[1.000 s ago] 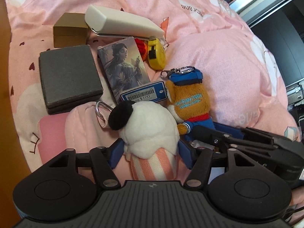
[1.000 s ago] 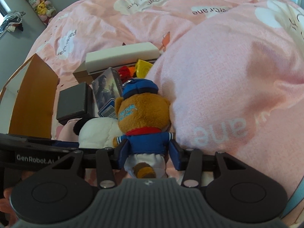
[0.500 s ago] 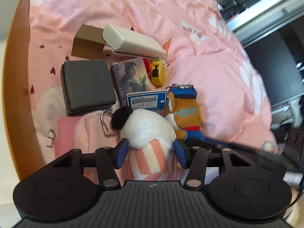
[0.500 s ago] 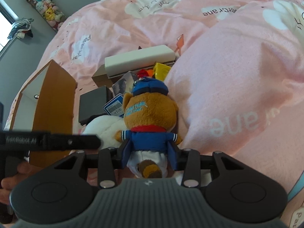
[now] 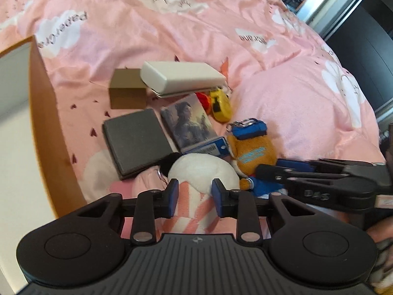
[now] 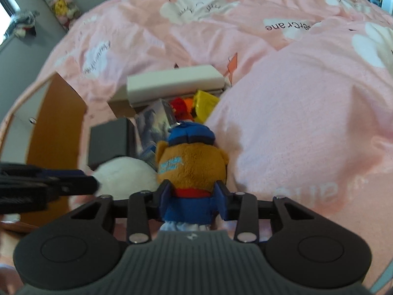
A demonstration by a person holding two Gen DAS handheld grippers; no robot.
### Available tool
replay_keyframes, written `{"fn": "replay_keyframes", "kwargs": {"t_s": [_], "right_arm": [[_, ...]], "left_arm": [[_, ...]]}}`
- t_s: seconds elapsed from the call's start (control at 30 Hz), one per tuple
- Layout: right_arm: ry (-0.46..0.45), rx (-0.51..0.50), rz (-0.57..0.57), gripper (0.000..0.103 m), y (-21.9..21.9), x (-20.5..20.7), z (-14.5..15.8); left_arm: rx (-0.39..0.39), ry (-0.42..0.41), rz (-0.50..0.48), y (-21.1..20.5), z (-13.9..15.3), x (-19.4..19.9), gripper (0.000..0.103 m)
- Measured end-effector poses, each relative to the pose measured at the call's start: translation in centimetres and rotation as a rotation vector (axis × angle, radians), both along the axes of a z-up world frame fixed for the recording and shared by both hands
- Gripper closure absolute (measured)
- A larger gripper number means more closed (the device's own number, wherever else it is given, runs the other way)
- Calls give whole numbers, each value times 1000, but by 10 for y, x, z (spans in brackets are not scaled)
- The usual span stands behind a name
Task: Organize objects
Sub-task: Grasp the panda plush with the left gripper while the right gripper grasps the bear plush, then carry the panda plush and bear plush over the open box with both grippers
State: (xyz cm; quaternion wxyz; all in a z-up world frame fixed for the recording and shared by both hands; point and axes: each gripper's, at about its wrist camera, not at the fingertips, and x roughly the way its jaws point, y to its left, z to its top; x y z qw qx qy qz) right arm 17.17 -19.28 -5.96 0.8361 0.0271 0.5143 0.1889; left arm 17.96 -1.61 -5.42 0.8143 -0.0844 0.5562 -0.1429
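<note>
Panda plush, on the bed w/ the other clutter: your left hand-held gripper, wide apart a sec ago, is closing on its striped body. Right hand-held gripper stays clenched on bear plush. Both look ready to lift & sort.

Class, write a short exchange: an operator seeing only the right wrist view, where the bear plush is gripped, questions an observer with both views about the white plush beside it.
Operator: What is the left gripper doing to the white plush?
Observer: The left gripper is closing its jaws on the white plush, with the toy's pink-striped lower part between them.
Operator: I only see a white lump. Any other feature?
Observer: It has a black ear, on the side toward the grey box.
</note>
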Motion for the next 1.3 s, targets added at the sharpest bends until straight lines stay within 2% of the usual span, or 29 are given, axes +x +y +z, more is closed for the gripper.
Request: {"fn": "replay_keyframes", "kwargs": {"t_s": [0.2, 0.27, 0.37, 0.47, 0.57, 0.63, 0.77, 0.97, 1.07, 1.3], "right_arm": [[34, 13, -23, 52, -11, 5, -16], [53, 38, -33, 52, -15, 7, -20], [74, 57, -35, 46, -17, 10, -28], [76, 53, -14, 42, -14, 11, -34], [75, 58, -5, 42, -11, 13, -39], [73, 68, -2, 46, -11, 13, -39], [53, 84, 2, 54, -12, 8, -33], [20, 108, -5, 56, -16, -2, -12], [-6, 123, -7, 56, -18, -9, 3], [-112, 155, 32, 56, -6, -22, 58]], "left_arm": [[-20, 36, -10, -8, -15, 11, 45], [-32, 52, -6, -11, -22, 13, 31], [-89, 85, 6, -10, -35, 16, 27], [-101, 91, 20, -11, -44, 18, 22], [-112, 81, 23, -13, -50, 18, 24], [-107, 67, 15, -15, -51, 16, 26], [-87, 22, 7, -18, -43, 9, 38], [-120, -31, 36, -7, -26, -2, 40], [-138, -80, 55, -1, -10, -11, 40], [-134, -270, 126, 29, 50, -42, 40]]}}
